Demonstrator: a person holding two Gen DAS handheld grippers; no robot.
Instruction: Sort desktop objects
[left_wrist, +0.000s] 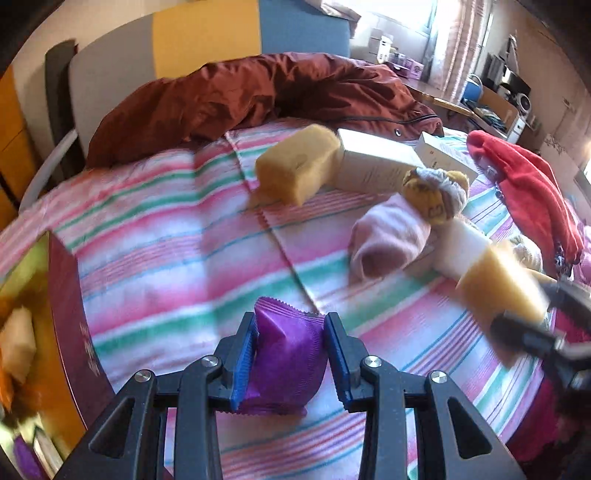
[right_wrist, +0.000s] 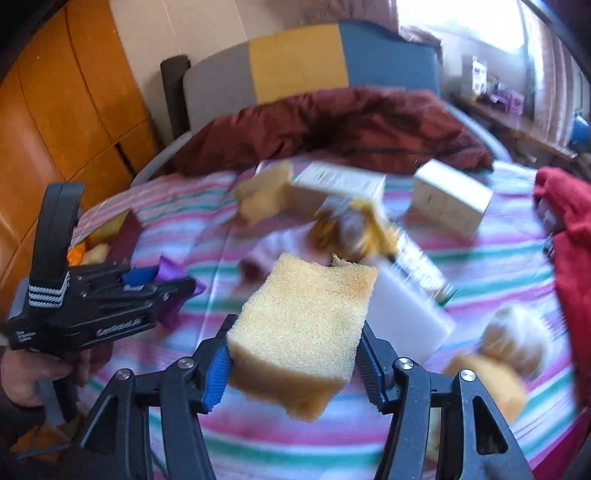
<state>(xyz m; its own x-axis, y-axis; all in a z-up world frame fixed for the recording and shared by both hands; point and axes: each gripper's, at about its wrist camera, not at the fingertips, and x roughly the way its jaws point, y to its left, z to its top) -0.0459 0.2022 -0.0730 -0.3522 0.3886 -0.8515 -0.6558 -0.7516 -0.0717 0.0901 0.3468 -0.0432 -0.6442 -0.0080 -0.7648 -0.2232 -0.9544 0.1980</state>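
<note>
My left gripper (left_wrist: 291, 354) is shut on a purple snack packet (left_wrist: 286, 354) above the striped blanket; the right wrist view shows it at the left (right_wrist: 177, 288). My right gripper (right_wrist: 295, 354) is shut on a yellow sponge (right_wrist: 303, 332), held above the bed; it also shows in the left wrist view (left_wrist: 502, 284). On the blanket lie another yellow sponge (left_wrist: 295, 166), two white boxes (left_wrist: 373, 162) (left_wrist: 447, 155), a pink rolled sock (left_wrist: 388, 236), a yellow-and-grey sock ball (left_wrist: 436, 192) and a white foam block (right_wrist: 402, 314).
A dark red box (left_wrist: 70, 306) at the left edge holds several items. A maroon jacket (left_wrist: 258, 92) lies across the back of the bed. A red garment (left_wrist: 528, 184) lies at the right. A striped headboard (left_wrist: 207, 37) stands behind.
</note>
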